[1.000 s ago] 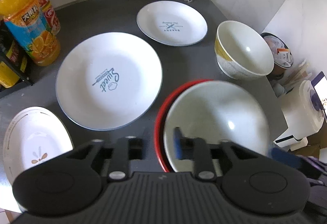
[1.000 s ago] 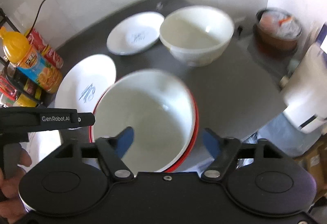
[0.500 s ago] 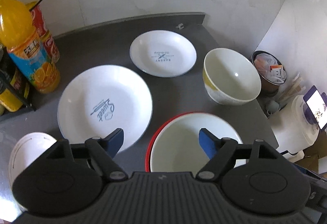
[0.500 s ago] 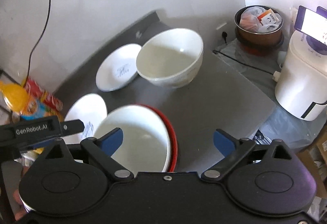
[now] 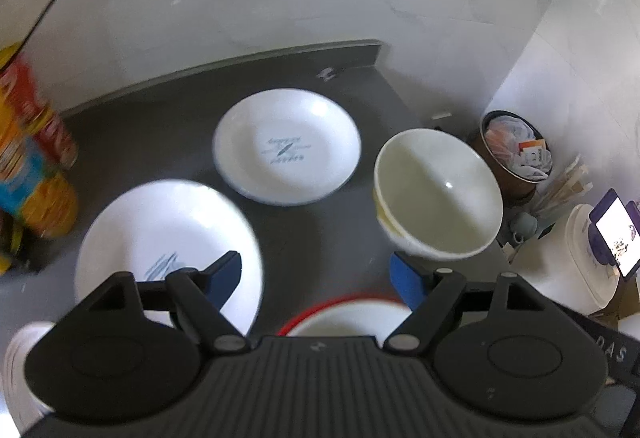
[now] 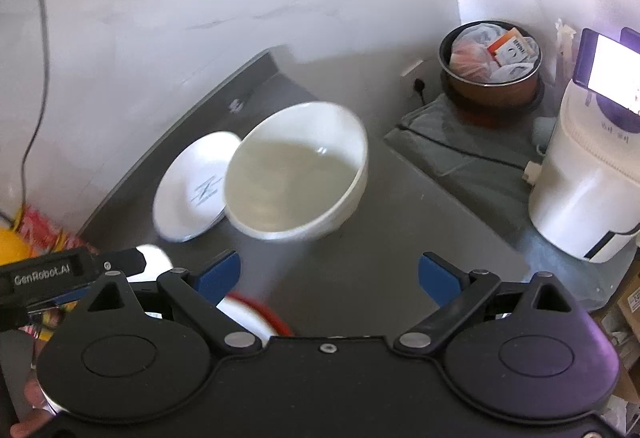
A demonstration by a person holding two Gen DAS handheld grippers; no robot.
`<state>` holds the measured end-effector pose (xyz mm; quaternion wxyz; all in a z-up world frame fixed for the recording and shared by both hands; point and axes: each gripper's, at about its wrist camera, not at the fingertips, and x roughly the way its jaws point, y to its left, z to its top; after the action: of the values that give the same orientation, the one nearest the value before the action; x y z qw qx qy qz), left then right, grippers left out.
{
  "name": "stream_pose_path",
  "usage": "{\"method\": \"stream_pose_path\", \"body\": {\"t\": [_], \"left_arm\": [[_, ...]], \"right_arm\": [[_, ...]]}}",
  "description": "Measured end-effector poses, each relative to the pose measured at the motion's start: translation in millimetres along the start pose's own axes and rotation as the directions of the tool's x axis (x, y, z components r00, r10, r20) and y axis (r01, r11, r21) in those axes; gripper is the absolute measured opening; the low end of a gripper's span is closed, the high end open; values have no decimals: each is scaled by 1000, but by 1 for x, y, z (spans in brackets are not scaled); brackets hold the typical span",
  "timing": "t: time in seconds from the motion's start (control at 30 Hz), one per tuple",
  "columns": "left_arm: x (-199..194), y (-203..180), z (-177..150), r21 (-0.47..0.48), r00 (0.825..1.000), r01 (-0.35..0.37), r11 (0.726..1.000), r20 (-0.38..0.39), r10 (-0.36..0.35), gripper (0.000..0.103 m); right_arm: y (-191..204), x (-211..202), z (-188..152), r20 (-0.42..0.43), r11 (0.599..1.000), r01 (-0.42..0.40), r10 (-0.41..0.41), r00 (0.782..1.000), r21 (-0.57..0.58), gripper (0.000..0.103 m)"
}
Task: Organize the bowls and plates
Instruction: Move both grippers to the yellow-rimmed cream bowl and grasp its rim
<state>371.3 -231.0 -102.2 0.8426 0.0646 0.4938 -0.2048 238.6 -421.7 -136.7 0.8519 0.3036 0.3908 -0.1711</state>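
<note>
On the dark counter (image 5: 304, 238) lie a large white plate (image 5: 168, 238) at the left and a smaller white plate (image 5: 286, 150) behind it. A deep white bowl (image 5: 438, 194) stands at the right, also seen as the bowl (image 6: 296, 178) beside the small plate (image 6: 192, 186). A white bowl nested in a red-rimmed bowl (image 5: 344, 314) sits just under my left gripper (image 5: 316, 276), which is open and empty above it. My right gripper (image 6: 330, 274) is open and empty too, with the red-rimmed bowl (image 6: 256, 314) at its left finger.
Orange juice bottle and red cans (image 5: 32, 166) crowd the left edge. Another white dish (image 5: 20, 366) lies at the near left. Past the counter's right edge are a brown pot of packets (image 6: 492, 70) and a white appliance (image 6: 588, 182). A hand (image 6: 28, 398) holds the left gripper.
My left gripper let go of the nested white bowl and opened. Both grippers have pulled up and back from the stacked bowls, so the counter looks farther away.
</note>
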Motion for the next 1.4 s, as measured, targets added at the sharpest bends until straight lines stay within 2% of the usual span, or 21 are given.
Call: {"method": "stream_pose_path", "body": {"t": [0.23, 0.53, 0.67, 0.77, 0.87, 0.97, 1.07, 1.13, 1.17, 1.3, 1.4], "left_arm": [[38, -11, 31, 32, 1000, 20, 999, -23, -19, 80], [73, -29, 53, 62, 998, 46, 997, -49, -43, 80], [88, -32, 58, 66, 996, 59, 996, -64, -55, 79], [100, -34, 60, 68, 997, 53, 996, -59, -49, 76], [113, -36, 60, 67, 996, 56, 996, -74, -51, 69], [126, -36, 60, 59, 992, 70, 996, -107, -64, 53], [138, -34, 60, 17, 981, 116, 993, -159, -112, 32], [144, -32, 59, -14, 973, 138, 990, -184, -138, 14], [146, -32, 57, -16, 972, 140, 990, -190, -141, 11], [150, -36, 54, 10, 974, 141, 990, -179, -137, 7], [154, -35, 54, -1, 973, 144, 990, -181, -142, 7]], "right_arm": [[-7, 29, 22, -7, 999, 36, -36, 999, 18, 96], [-8, 57, 36, -22, 998, 60, -60, 998, 16, 95], [-7, 66, 43, 0, 996, 84, -84, 996, 21, 90], [-12, 78, 46, -9, 993, 110, -110, 994, 44, 83], [-20, 89, 45, -35, 990, 115, -113, 993, 82, 72], [-24, 100, 42, -62, 990, 105, -99, 993, 99, 58], [-23, 108, 39, -101, 990, 100, -90, 991, 99, 32], [-21, 108, 38, -103, 991, 77, -66, 992, 105, 23], [-18, 107, 39, -104, 993, 66, -56, 993, 95, 19], [-11, 109, 40, -109, 995, 97, -93, 990, 26, 19], [-11, 115, 42, -132, 994, 99, -94, 987, 35, 21]]}}
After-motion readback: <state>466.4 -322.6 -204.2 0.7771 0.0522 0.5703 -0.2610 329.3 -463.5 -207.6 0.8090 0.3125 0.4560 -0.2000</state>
